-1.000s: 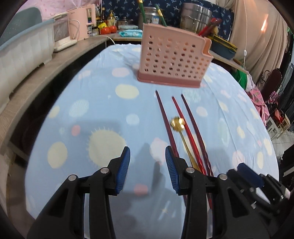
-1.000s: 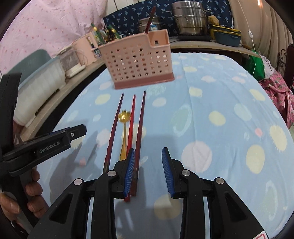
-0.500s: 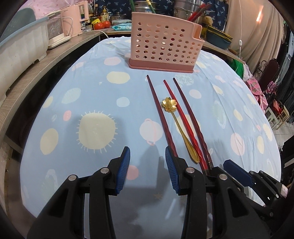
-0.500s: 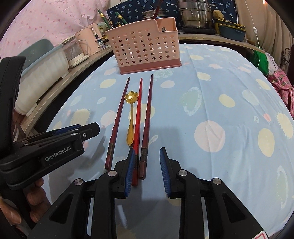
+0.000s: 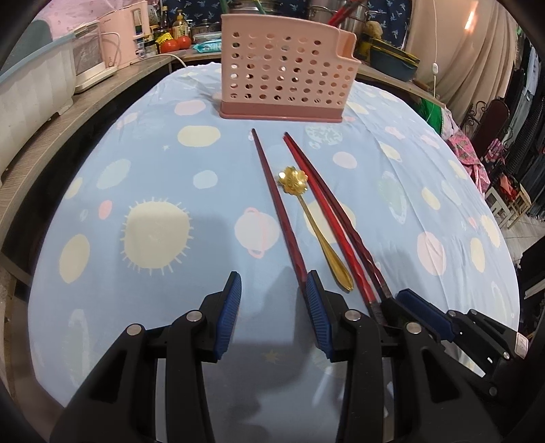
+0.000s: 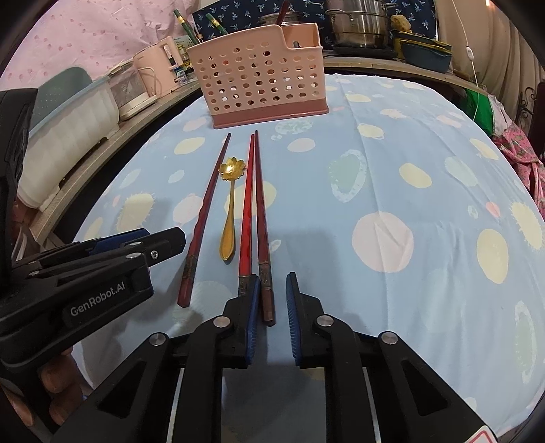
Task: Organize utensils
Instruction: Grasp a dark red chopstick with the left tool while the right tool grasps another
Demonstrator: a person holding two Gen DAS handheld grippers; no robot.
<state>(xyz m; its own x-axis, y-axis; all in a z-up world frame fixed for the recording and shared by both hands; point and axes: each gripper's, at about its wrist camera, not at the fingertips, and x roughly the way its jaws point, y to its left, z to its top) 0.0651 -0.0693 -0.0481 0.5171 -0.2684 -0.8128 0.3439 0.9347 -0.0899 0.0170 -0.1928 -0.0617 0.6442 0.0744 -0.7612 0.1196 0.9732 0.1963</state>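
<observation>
A pink perforated utensil holder (image 5: 285, 70) (image 6: 262, 80) stands at the far side of the table. Three red chopsticks lie lengthwise before it: a dark one on the left (image 5: 276, 204) (image 6: 204, 208), a bright red one (image 5: 323, 211) (image 6: 247, 201) and a dark one on the right (image 5: 354, 235) (image 6: 261, 211). A gold flower-bowl spoon (image 5: 306, 211) (image 6: 231, 201) lies between them. My left gripper (image 5: 272, 310) is open, empty, at the left chopstick's near end. My right gripper (image 6: 270, 306) is open, with the right chopstick's near end between its fingers.
The table has a light blue cloth with pastel dots (image 5: 156, 235) (image 6: 408, 204). A wooden counter (image 5: 41, 150) along the left holds a plastic bin and pink appliances (image 5: 119, 37). Pots and bowls (image 6: 361, 24) stand behind the holder. Chairs and clothes are at the right.
Both grippers have pulled back toward the near ends of the chopsticks and lowered. The right gripper's fingers now straddle the rightmost chopstick's end. The utensils have not moved.
</observation>
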